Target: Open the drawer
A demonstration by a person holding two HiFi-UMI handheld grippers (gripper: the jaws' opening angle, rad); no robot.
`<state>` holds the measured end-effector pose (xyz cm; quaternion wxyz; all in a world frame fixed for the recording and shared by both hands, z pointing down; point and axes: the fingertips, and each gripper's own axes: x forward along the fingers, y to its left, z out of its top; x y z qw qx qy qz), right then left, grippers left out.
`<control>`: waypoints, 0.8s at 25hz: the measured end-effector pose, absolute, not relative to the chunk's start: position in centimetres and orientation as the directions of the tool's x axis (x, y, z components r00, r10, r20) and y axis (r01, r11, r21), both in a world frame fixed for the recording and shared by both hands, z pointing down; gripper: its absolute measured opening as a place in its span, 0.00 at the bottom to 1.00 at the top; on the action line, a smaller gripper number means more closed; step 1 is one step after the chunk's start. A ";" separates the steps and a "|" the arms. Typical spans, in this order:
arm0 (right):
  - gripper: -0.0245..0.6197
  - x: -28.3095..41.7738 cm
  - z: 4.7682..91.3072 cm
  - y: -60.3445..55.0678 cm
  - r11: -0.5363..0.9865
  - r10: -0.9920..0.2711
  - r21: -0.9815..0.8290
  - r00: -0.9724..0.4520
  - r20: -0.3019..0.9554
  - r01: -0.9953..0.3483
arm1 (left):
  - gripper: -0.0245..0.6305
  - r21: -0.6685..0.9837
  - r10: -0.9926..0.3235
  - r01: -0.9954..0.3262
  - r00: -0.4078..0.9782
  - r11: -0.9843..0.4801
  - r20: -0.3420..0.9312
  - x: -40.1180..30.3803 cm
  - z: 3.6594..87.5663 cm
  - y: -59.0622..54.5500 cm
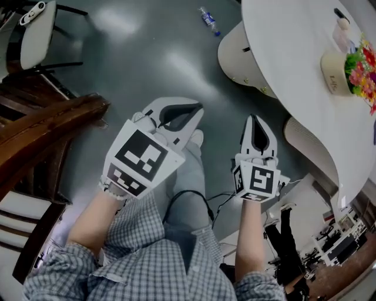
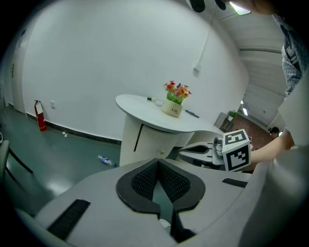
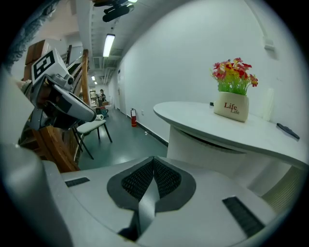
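Observation:
A white round table (image 1: 294,53) stands on a white pedestal cabinet (image 2: 145,142) that has a small round knob (image 2: 162,152) on its front. No drawer front shows clearly in any view. My left gripper (image 1: 191,111) hangs over the green floor, well short of the pedestal (image 1: 238,53). Its ribbed pads meet at the tip with nothing between them (image 2: 158,163). Just to its right is my right gripper (image 1: 254,120), also shut and holding nothing (image 3: 153,159). Both point toward the table (image 3: 203,118).
A cream pot of red and yellow flowers (image 1: 341,70) and a dark pen (image 1: 341,13) sit on the table. A plastic bottle (image 1: 208,19) lies on the floor. A chair (image 1: 38,26) and dark wooden furniture (image 1: 41,129) stand at left. A fire extinguisher (image 2: 39,116) is by the wall.

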<state>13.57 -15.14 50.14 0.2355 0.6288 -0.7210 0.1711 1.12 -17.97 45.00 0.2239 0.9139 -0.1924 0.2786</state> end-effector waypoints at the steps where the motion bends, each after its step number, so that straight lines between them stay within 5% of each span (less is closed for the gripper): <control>1: 0.05 13.5 50.9 -15.5 0.153 -0.825 0.052 -0.099 0.557 -0.987 | 0.04 0.305 -0.233 -0.483 0.770 -0.820 0.595 1.1 45.6 -18.3; 20: 0.05 19.5 60.5 -20.2 -0.074 -0.787 0.107 0.124 0.604 -0.991 | 0.04 0.387 -0.290 -0.579 0.754 -0.718 0.589 -0.7 53.0 -19.2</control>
